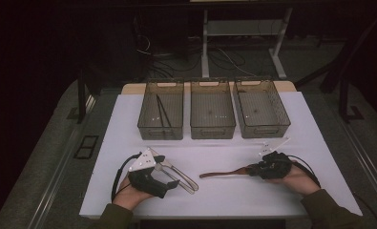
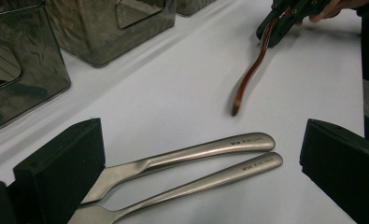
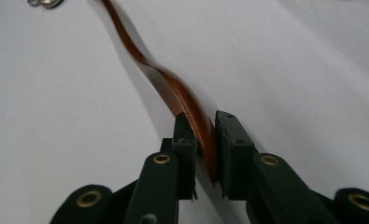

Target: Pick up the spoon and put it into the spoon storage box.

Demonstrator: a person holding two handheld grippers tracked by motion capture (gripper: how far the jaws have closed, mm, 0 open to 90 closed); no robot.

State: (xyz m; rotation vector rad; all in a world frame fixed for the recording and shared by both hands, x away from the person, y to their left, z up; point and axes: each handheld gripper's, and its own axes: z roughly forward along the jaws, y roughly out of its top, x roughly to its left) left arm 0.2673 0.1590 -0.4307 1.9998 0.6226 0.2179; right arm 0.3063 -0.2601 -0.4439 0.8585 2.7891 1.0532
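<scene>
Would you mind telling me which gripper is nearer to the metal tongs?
Left. The left gripper has its fingers open around the metal tongs; the right gripper is farther right, gripping the brown utensil.

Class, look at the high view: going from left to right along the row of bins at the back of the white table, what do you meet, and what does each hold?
Left bin, with dark sticks inside → middle bin, nothing visible inside → right bin, nothing visible inside.
</scene>
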